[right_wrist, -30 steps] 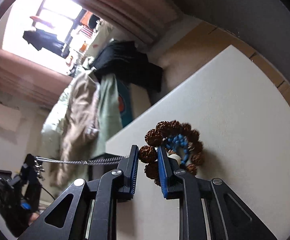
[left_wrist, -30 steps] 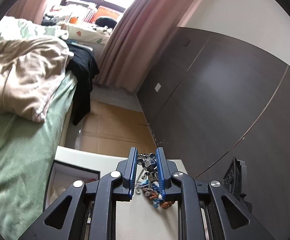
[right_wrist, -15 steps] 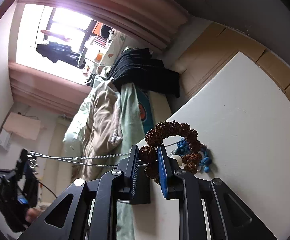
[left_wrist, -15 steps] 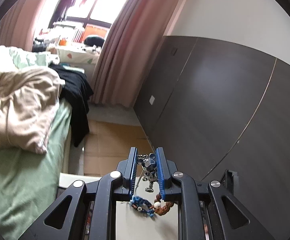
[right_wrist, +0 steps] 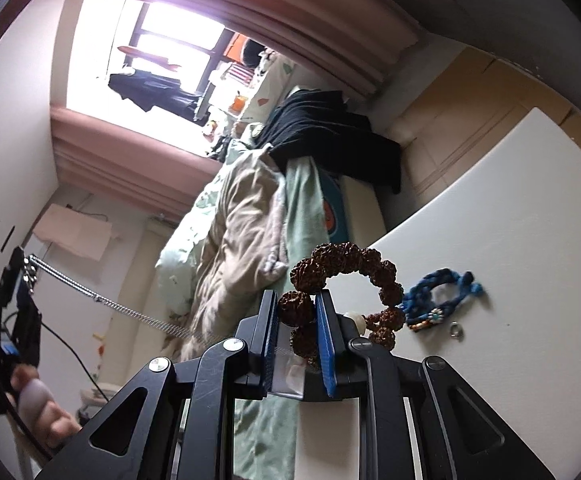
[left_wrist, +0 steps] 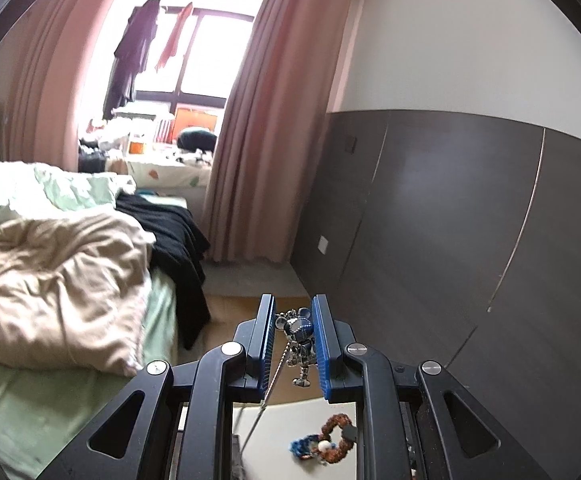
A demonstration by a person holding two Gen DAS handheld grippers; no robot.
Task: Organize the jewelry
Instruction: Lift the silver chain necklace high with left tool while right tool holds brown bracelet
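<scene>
Between the blue pads of the left gripper (left_wrist: 293,334) hangs a small metal bear charm (left_wrist: 300,334), clamped at the head, with its silver chain (left_wrist: 272,376) trailing down toward the white table (left_wrist: 290,420). Left wrist view also shows, far below, a brown bead bracelet (left_wrist: 336,438) and a blue braided bracelet (left_wrist: 304,446) (both small and blurred at this range).

Right wrist view resolves them: the right gripper (right_wrist: 296,322) is closed on one large bead of the brown bead bracelet (right_wrist: 346,264), whose loop stands raised above the table (right_wrist: 510,240), while the blue braided bracelet (right_wrist: 442,292) lies flat on the surface just beside it. A small metal ring (right_wrist: 455,331) lies near the blue bracelet, seen in this view only. The chain (right_wrist: 102,300) crosses the left of this view toward the other gripper, which is held in a hand (right_wrist: 36,404). A bed (left_wrist: 62,280) with rumpled beige bedding stands beyond.
</scene>
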